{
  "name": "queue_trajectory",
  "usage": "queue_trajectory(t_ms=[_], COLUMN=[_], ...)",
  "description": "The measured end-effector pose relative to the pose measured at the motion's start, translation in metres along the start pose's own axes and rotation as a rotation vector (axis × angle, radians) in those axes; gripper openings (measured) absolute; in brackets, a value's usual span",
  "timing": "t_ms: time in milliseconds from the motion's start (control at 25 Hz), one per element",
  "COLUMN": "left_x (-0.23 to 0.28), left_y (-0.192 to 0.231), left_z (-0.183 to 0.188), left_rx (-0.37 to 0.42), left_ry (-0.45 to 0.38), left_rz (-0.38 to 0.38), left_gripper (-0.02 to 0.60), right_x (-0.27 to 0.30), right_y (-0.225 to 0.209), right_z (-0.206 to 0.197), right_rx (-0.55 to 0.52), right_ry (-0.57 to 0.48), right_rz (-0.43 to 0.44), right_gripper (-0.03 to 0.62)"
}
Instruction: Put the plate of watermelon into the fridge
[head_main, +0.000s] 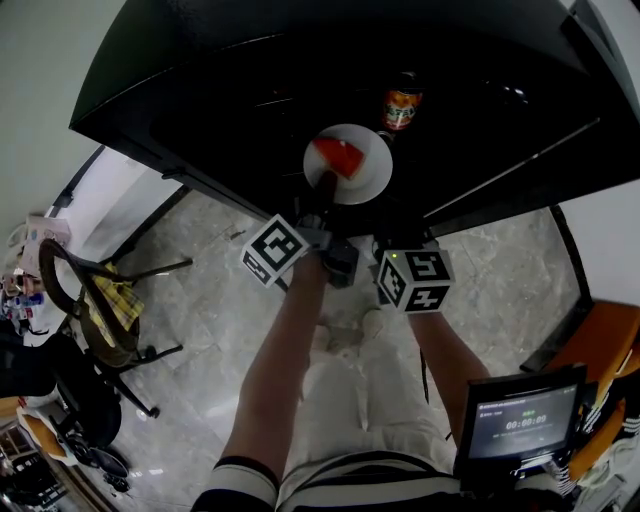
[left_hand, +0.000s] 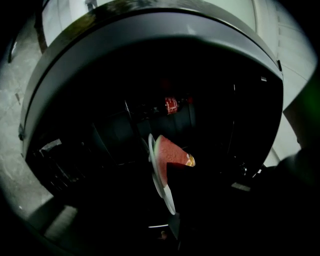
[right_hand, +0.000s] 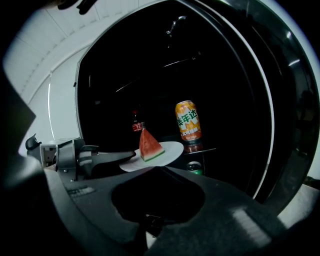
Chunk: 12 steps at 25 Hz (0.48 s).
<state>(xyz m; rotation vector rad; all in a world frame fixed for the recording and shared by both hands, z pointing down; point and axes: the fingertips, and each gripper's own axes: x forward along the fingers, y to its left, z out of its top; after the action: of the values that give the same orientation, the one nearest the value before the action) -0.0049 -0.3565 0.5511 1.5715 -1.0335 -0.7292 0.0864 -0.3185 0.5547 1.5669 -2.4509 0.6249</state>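
A white plate (head_main: 365, 175) with a red watermelon wedge (head_main: 337, 156) is held inside the open black fridge (head_main: 200, 90). My left gripper (head_main: 326, 190) is shut on the plate's near rim. In the left gripper view the plate (left_hand: 161, 181) shows edge-on with the wedge (left_hand: 170, 151) against it. The right gripper view shows the plate (right_hand: 169, 151) level, the wedge (right_hand: 149, 145) upright, and the left gripper (right_hand: 125, 157) clamping its left edge. My right gripper (right_hand: 159, 171) hangs just below and before the plate; its dark jaws meet with nothing between them.
An orange drink can (right_hand: 188, 121) stands on a fridge shelf right behind the plate, a dark bottle with a red label (right_hand: 136, 124) to its left, a green can (right_hand: 195, 167) lower down. A chair (head_main: 100, 310) stands on the marble floor at left.
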Motion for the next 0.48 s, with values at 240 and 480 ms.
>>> queue_trajectory(t_ms=[240, 480], left_x=[-0.007, -0.005], left_y=[-0.003, 0.007], left_z=[-0.005, 0.002], left_rx=[0.065, -0.055], left_ry=[0.021, -0.013], left_rz=[0.022, 0.049], left_gripper=[0.106, 0.034], right_x=[0.004, 0.008], right_y=[-0.004, -0.001], right_z=[0.002, 0.003], right_rx=[0.044, 0.043], right_ry=[-0.01, -0.017], right_rz=[-0.018, -0.001], right_gripper=[-0.003, -0.002])
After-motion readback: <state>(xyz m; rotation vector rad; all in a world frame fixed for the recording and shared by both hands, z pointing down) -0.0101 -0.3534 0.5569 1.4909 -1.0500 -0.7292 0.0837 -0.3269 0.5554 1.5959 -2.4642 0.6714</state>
